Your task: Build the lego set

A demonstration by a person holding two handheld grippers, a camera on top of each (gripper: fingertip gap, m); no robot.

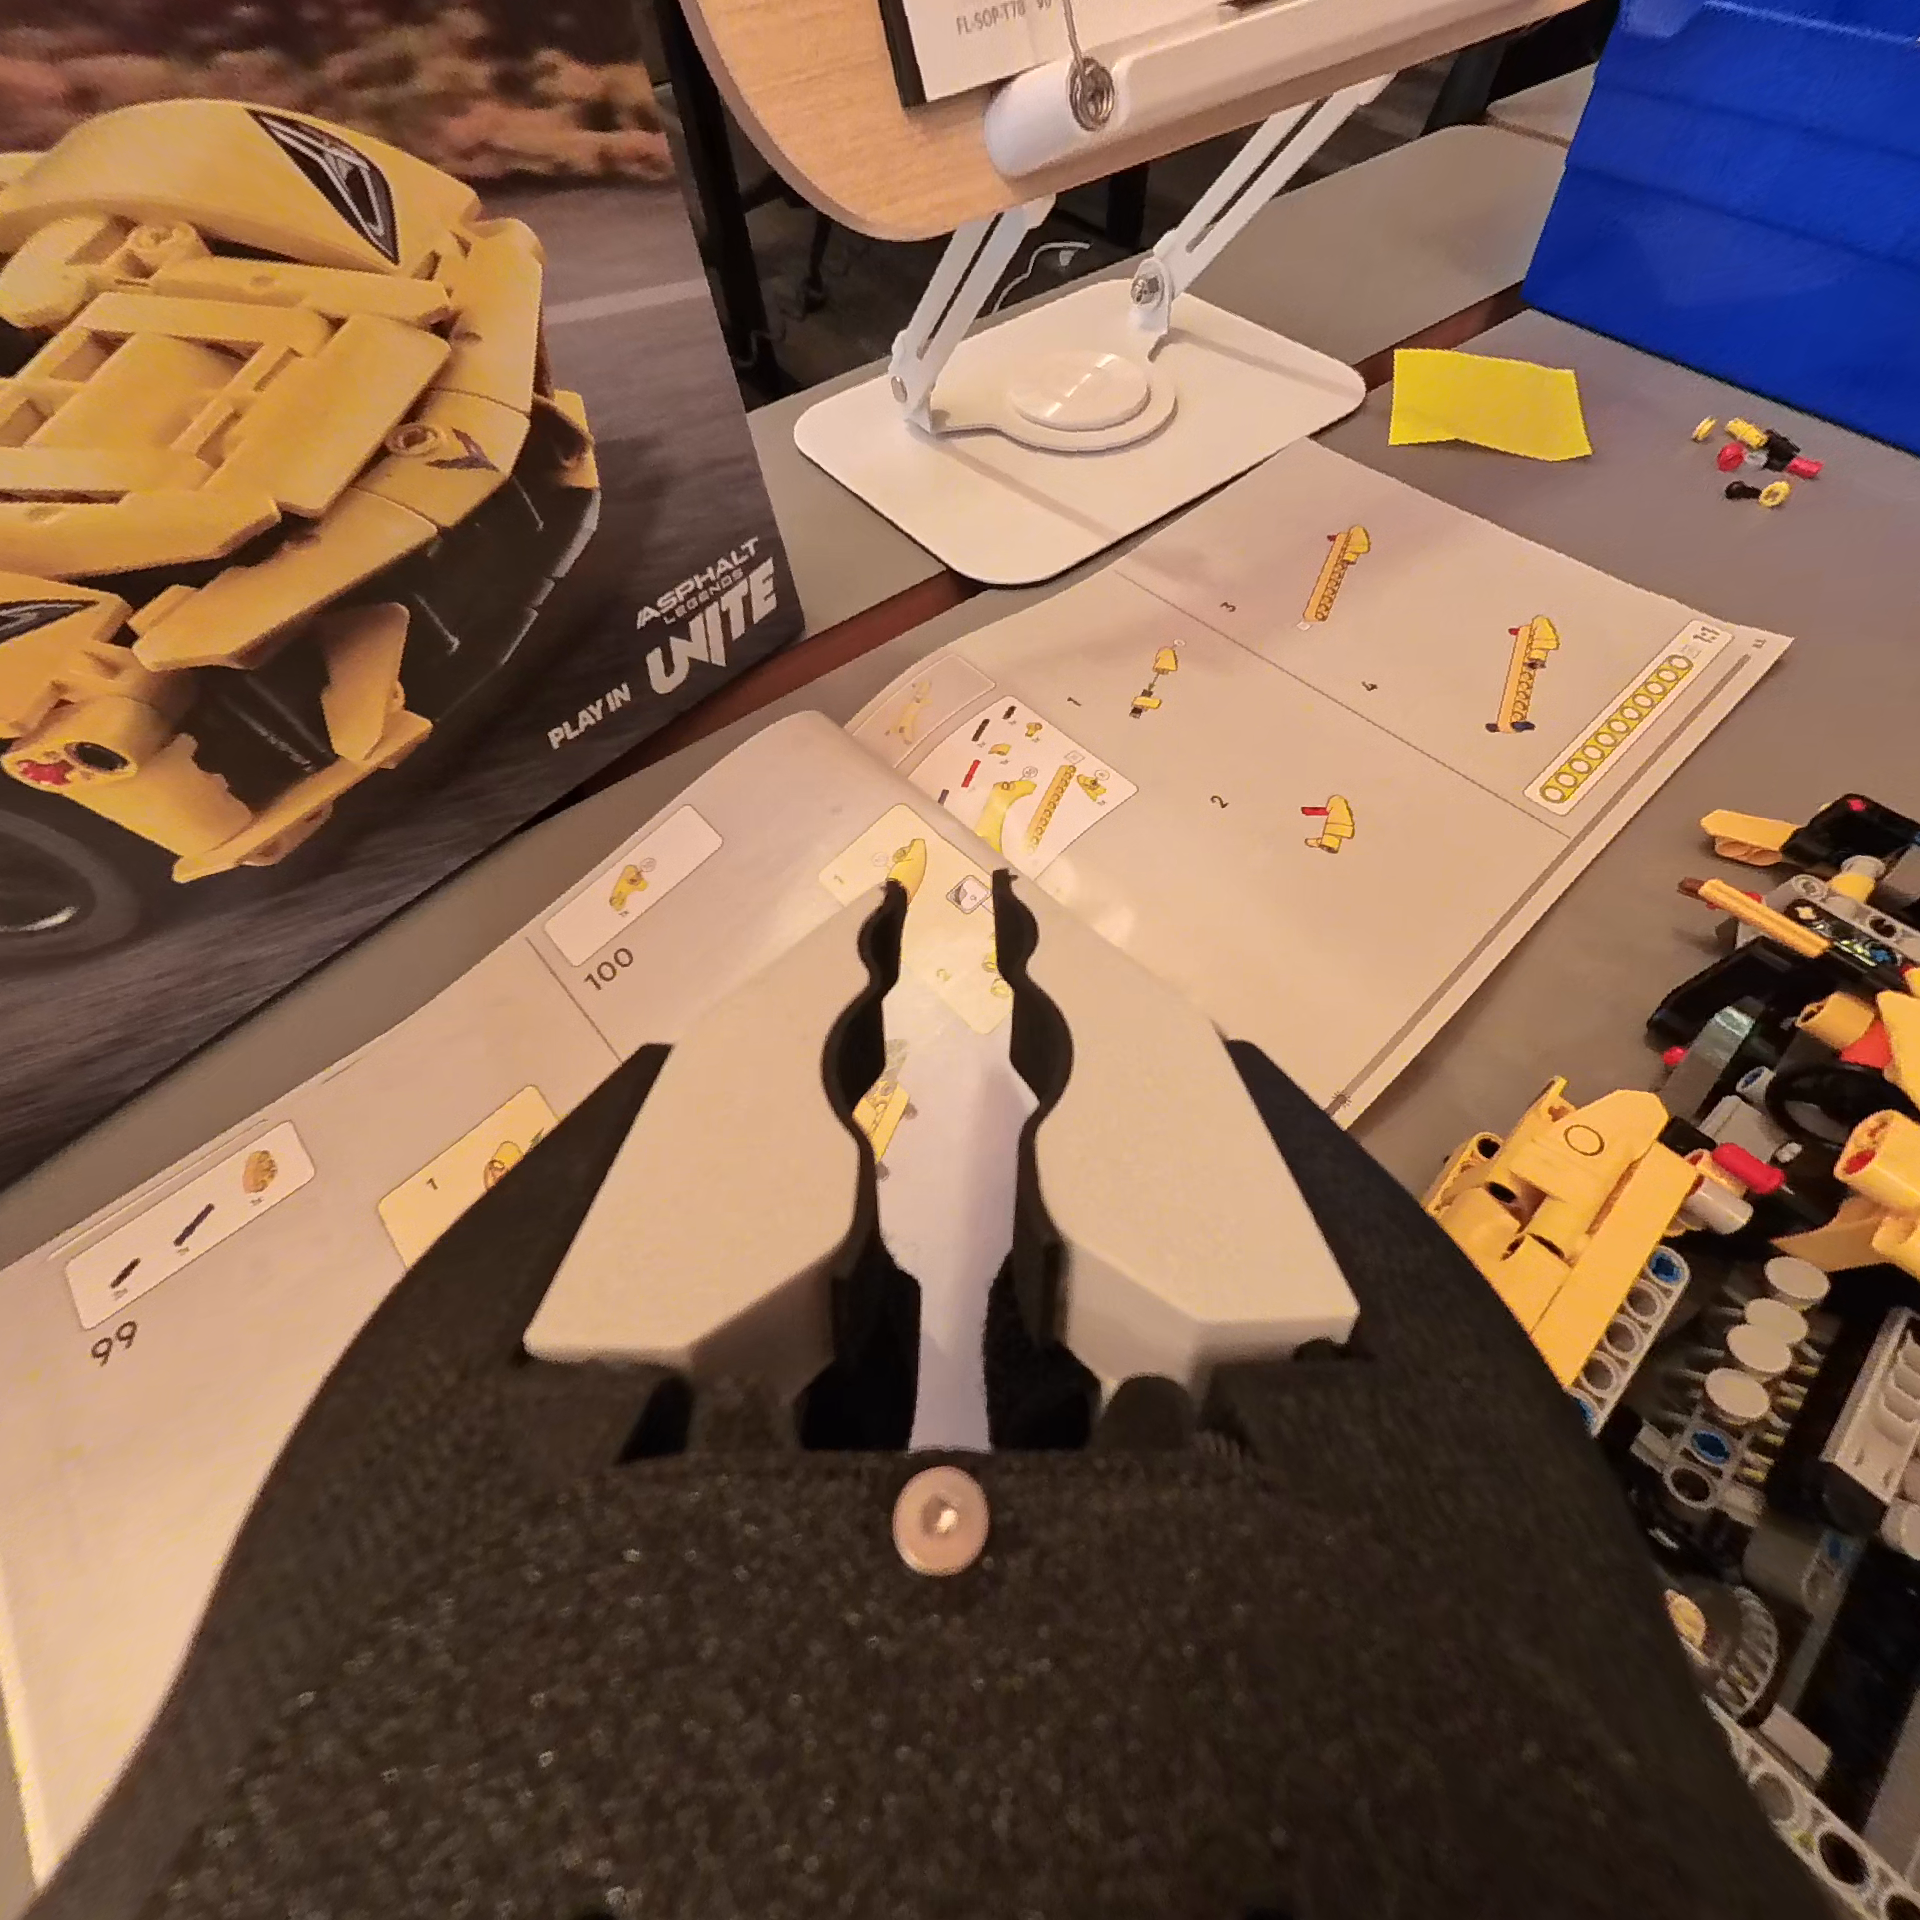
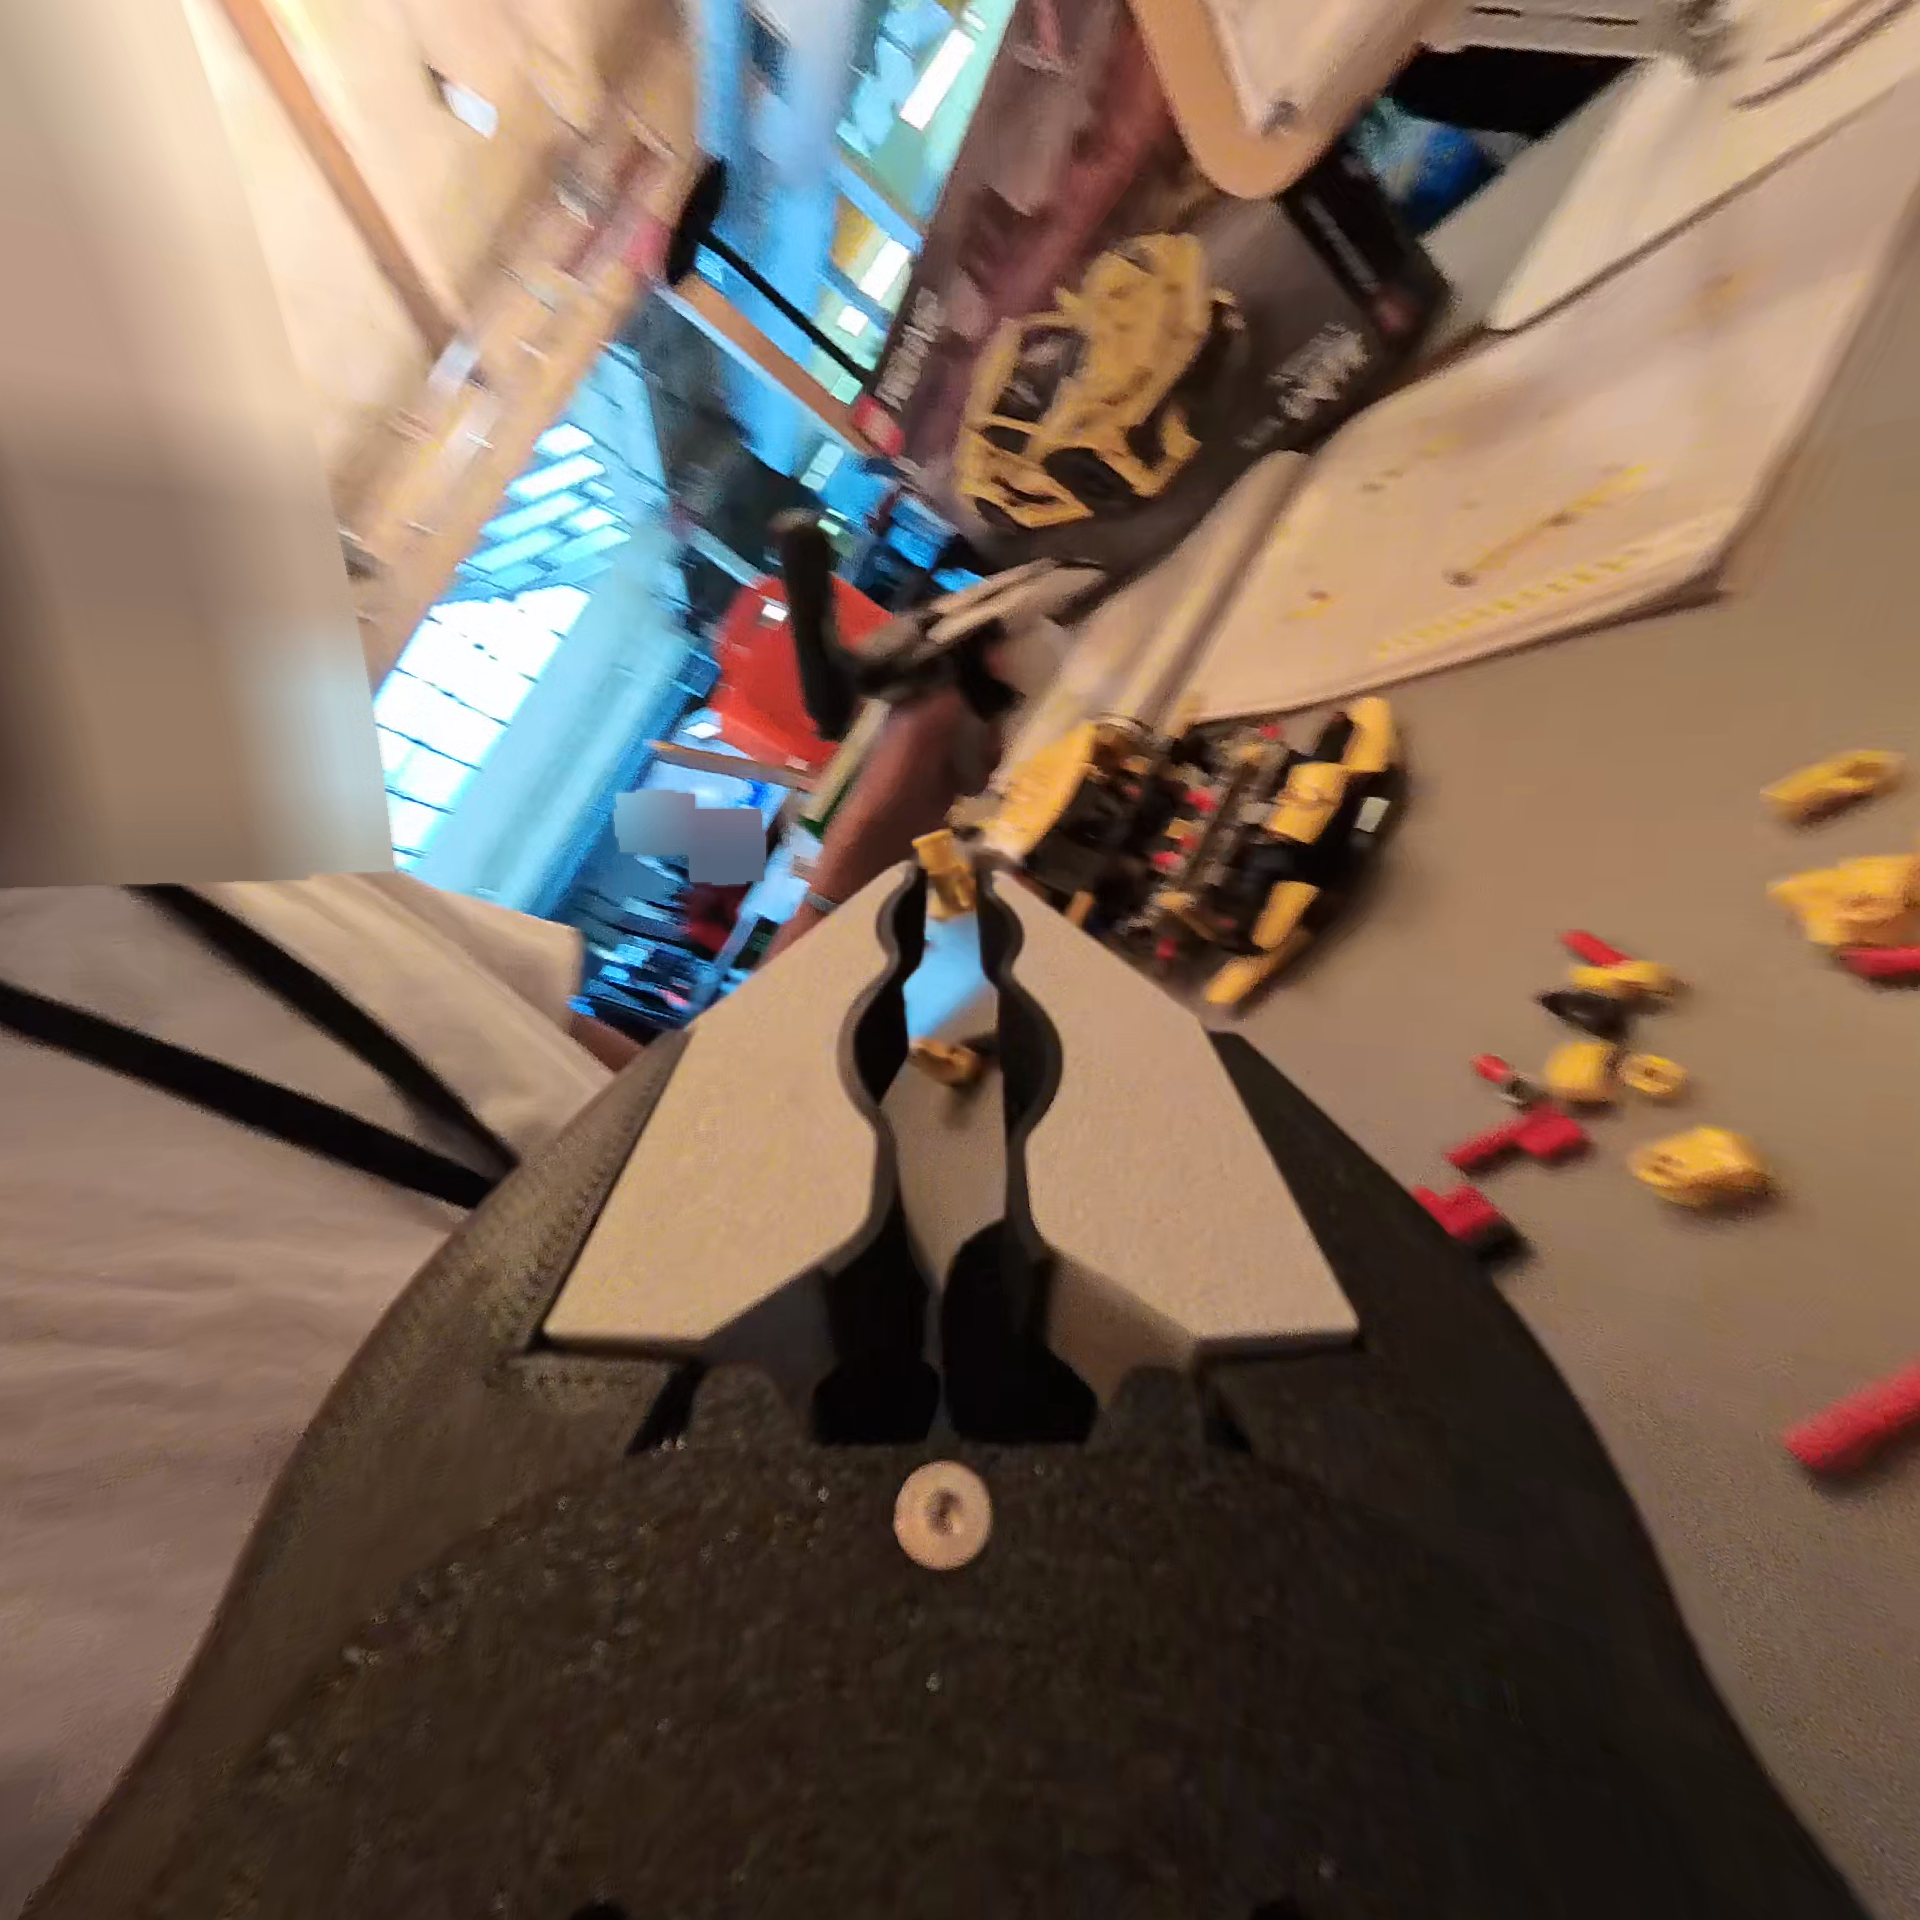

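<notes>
While the left tongs [image 1: 945,883] hang over the open instruction booklet [image 1: 1351,727], their two grey fingers stand a narrow gap apart with nothing between them; only the printed page shows through the gap. To their right, near the table's [image 1: 1683,623] right edge, lies the part-built yellow and black car model [image 1: 1662,1247], with grey beams and white round pieces along its side. Farther back the booklet's right-hand page spreads flat toward the far side of the table. Beyond it a yellow paper square [image 1: 1486,405] lies on the table, and just to its right sits a small cluster of yellow, red and black pins [image 1: 1756,462]. At the left edge stands the set's box [image 1: 312,468], upright, showing a yellow car. Behind the booklet rests the white base of a stand [image 1: 1070,436] carrying a wooden-faced board [image 1: 831,104], and a blue bin [image 1: 1745,208] fills the far right corner.

The right wrist view is tilted and blurred by motion. The right tongs [image 2: 951,883] are nearly closed, pinching a small yellow piece [image 2: 943,868] at their tips. Beyond them the model [image 2: 1195,831] sits on the table, and loose yellow and red pieces [image 2: 1590,1081] are scattered to its right. Farther off the other gripper [image 2: 935,634] shows over the booklet's edge.
</notes>
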